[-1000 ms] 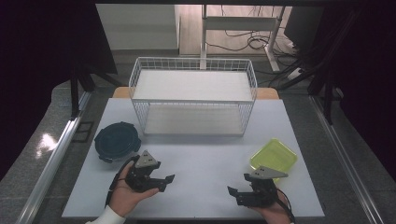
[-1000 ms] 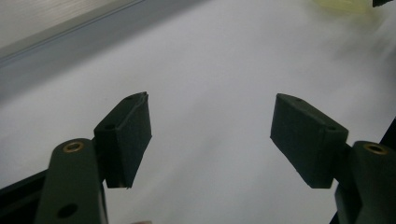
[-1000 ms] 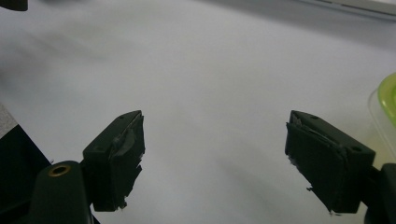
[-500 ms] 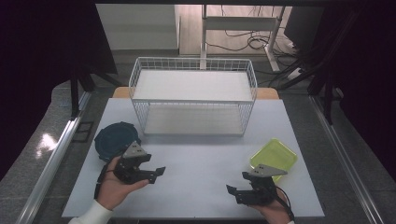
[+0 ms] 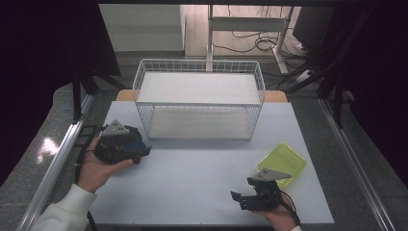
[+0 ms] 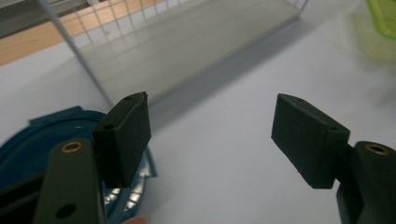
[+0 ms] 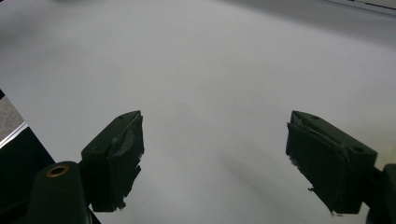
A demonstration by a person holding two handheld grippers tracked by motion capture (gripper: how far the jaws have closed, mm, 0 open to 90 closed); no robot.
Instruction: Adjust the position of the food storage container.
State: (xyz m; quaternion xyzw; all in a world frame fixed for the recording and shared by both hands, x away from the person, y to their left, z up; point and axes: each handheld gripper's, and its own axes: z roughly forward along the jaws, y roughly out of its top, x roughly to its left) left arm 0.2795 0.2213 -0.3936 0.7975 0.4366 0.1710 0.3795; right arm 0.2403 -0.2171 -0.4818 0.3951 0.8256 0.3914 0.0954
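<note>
Spread wide and empty, the left gripper [image 6: 210, 140] hangs right over the blue lid's [image 6: 28, 149] near edge, while the right gripper [image 5: 248, 198], also spread, sits well apart from that lid.

Round dark-blue plastic lid [image 5: 136, 139]: deep teal-blue, lighter glints at rim. Square translucent plastic tray [image 5: 284, 161]: lime yellow-green. Wire-mesh basket rack [image 5: 199, 98]: white grid pattern, pale grey shelf boards. Tabletop [image 5: 192, 178]: plain matte white. Left gripper [image 6: 210, 135]: black fingers [image 6: 128, 135], brass-coloured rivets, grey three-cornered plate. Right gripper [image 7: 212, 158]: black, scuffed pads. Sleeve [image 5: 57, 214]: white.
</note>
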